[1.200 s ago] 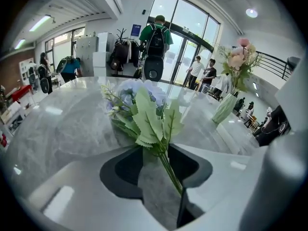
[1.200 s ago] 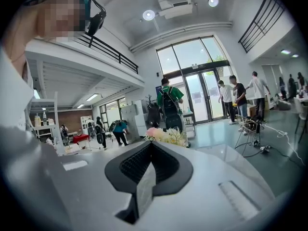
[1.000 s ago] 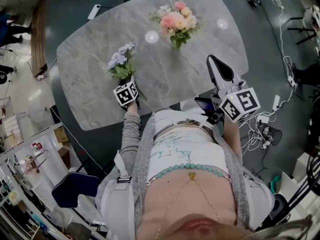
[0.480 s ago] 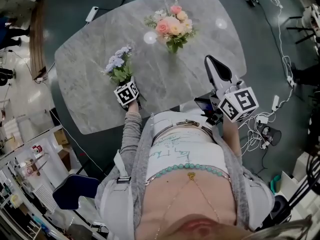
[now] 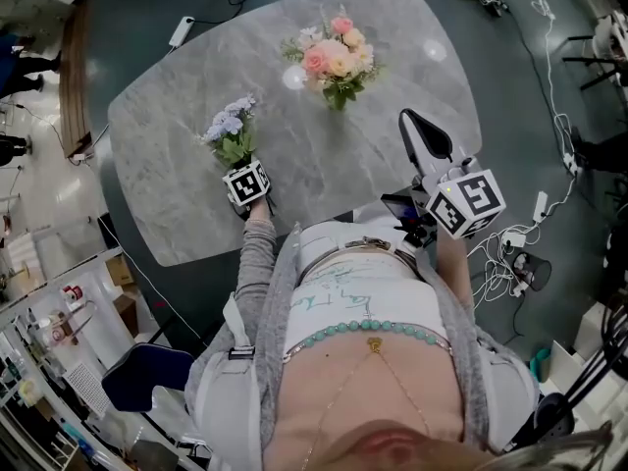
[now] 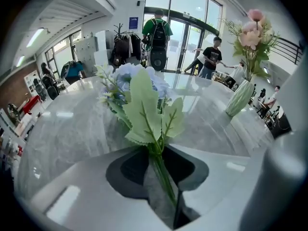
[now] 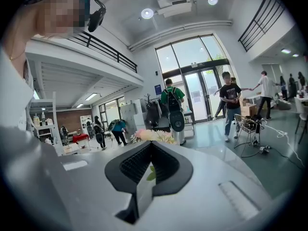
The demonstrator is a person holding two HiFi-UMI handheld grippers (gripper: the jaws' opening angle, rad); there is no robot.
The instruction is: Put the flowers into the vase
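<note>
Since the left tongs (image 6: 156, 150) are clamped on the blue flower sprig (image 6: 139, 88), lower its stem straight into the ribbed vase (image 6: 239, 97); the right tongs (image 7: 151, 147), together and empty, can steady it

The person wore a grey cardigan (image 5: 228, 400) with long sleeves (image 5: 254, 263) over a white top (image 5: 358, 297) scrawled with green lettering. A string of turquoise beads (image 5: 368, 329) crossed the chest, above a thin gold chain (image 5: 400, 381) with a small pendant. The left gripper (image 6: 156, 153) and right gripper (image 5: 422, 135) had smooth white shells and black fingers (image 7: 132, 165), ribbed on the inner face. Each carried a cube (image 5: 247, 183) printed with black-and-white square markers. A small dark screen (image 5: 402, 206) sat beside the right one's cube.
</note>
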